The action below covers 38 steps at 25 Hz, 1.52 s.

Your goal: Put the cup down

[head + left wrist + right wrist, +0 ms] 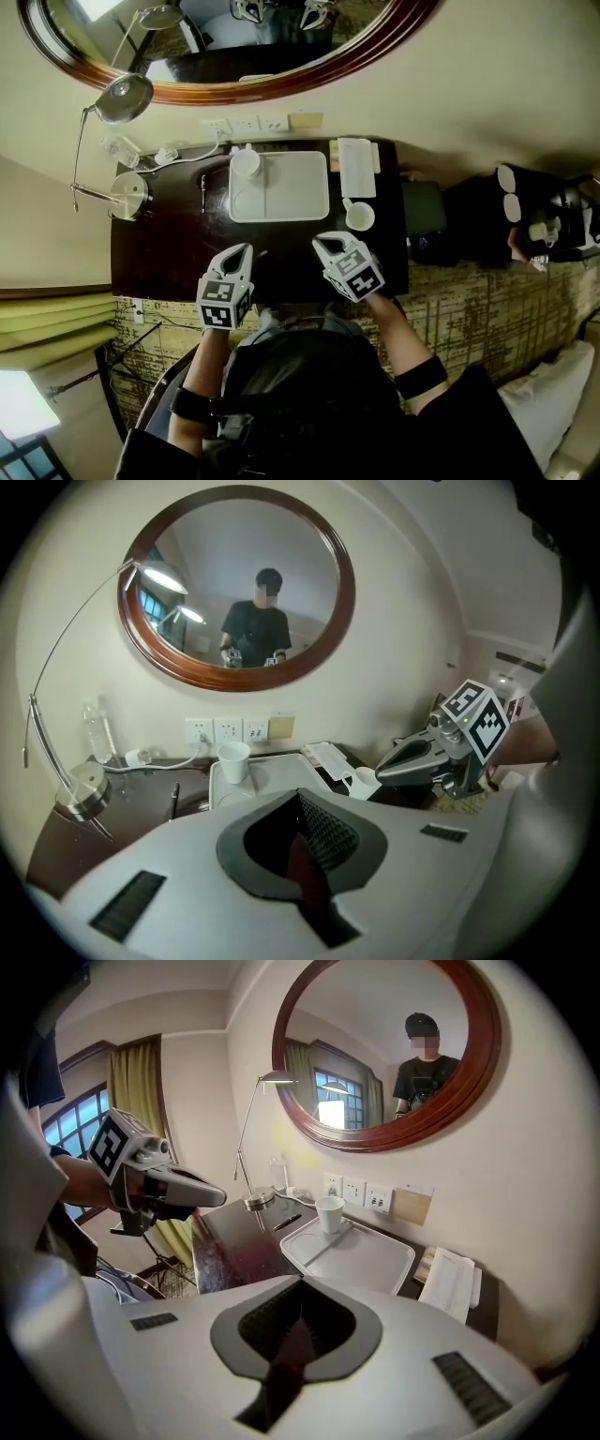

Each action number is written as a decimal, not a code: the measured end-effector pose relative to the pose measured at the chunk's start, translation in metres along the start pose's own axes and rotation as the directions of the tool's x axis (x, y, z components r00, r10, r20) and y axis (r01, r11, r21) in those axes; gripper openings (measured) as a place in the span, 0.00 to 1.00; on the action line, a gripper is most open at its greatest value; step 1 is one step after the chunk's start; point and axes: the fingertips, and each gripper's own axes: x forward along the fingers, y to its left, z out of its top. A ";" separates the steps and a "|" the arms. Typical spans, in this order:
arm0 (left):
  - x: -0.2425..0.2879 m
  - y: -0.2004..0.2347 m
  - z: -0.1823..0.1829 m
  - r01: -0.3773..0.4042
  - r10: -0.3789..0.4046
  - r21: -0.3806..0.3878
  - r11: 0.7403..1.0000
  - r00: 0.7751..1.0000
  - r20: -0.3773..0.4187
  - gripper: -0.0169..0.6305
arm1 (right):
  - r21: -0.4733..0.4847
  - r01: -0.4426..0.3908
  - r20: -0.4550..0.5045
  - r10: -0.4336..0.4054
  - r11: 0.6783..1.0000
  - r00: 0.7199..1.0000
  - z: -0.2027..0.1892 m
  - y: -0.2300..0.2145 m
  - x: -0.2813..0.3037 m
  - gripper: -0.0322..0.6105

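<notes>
A white cup stands upright in the far left corner of the white tray on the dark desk; it also shows in the left gripper view and the right gripper view. A second white cup with a handle sits on the desk just right of the tray. My left gripper hovers over the desk's near edge, shut with nothing in it. My right gripper is beside it, near the handled cup, also shut and empty. Neither gripper touches a cup.
A desk lamp with a round base stands at the desk's left end, and a pen lies left of the tray. Folded papers lie behind the handled cup. A black tablet-like item sits at the right end.
</notes>
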 end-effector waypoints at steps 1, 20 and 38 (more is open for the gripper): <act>0.002 -0.004 -0.001 0.009 -0.009 0.003 1.000 1.000 -0.005 0.03 | 0.005 0.013 0.006 -0.013 1.000 1.000 0.000 -0.004 -0.001 0.06; 0.070 -0.089 0.006 0.129 -0.124 0.086 0.988 0.991 -0.056 0.03 | 0.002 0.203 -0.151 -0.201 0.979 0.968 -0.065 -0.122 -0.008 0.83; 0.099 -0.120 0.000 0.101 -0.094 0.057 0.993 0.990 -0.107 0.03 | 0.030 0.138 -0.298 -0.123 0.990 0.947 -0.114 -0.168 0.045 0.87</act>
